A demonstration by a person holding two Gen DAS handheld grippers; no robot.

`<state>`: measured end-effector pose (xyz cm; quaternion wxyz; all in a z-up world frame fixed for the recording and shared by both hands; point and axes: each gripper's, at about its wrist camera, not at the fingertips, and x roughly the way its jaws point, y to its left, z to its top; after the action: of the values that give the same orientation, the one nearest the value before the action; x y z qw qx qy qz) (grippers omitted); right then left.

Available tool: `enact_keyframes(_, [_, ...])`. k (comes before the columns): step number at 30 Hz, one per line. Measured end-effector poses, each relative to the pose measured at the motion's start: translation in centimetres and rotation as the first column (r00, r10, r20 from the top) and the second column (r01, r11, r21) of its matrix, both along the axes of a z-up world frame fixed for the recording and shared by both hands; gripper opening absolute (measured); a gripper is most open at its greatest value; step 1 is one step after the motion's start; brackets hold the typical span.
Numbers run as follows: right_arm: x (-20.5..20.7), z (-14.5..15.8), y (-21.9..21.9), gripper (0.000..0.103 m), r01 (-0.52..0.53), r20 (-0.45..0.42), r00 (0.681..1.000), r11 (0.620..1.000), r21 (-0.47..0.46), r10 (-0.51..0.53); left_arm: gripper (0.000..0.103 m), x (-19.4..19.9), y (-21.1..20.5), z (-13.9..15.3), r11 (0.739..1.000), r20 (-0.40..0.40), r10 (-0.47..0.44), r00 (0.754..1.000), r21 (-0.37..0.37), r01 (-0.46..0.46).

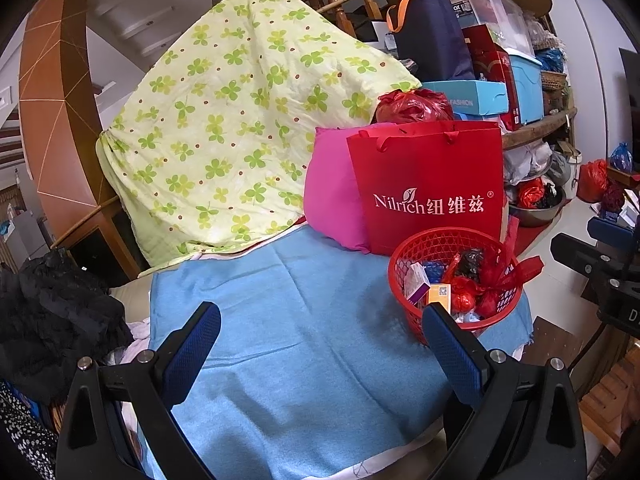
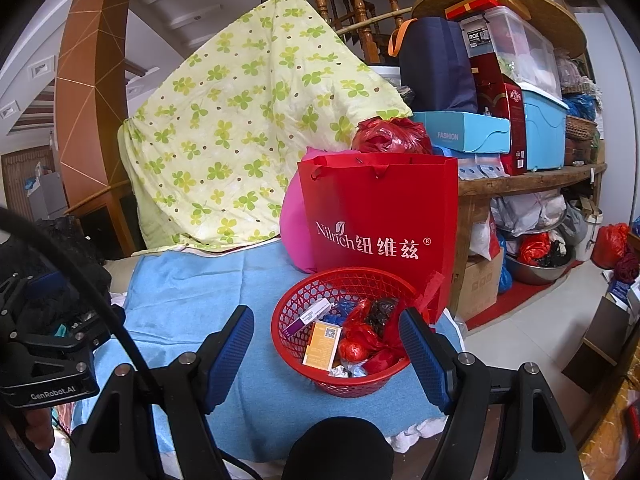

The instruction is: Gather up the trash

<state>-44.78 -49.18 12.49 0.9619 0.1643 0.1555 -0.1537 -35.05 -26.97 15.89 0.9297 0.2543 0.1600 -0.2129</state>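
The round red plastic mesh basket (image 2: 340,344) of wrappers and small boxes sits lower centre, at the blue towel's (image 2: 192,300) right edge. Bare towel spreads leftward. Both the left gripper (image 1: 320,344) and right gripper (image 2: 326,356) gape empty.

The red paper bag (image 2: 380,216) at twelve o'clock behind the basket reads "Nilrich 纽维兹 ®" in white. The light-blue box (image 2: 460,132) at one o'clock says "FASHION". A carton (image 2: 476,38) higher up shows "ROX". The black gripper body (image 2: 52,394) at nine o'clock reads "GenRobot.AI".
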Motion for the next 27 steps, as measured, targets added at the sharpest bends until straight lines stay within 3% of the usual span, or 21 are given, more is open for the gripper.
enact_keyframes(27, [0.59, -0.22, 0.31, 0.078, -0.003, -0.011, 1.0, 1.0, 0.0, 0.003, 0.1, 0.45, 0.14, -0.43, 0.999, -0.014, -0.027, 1.0, 0.021, 0.028])
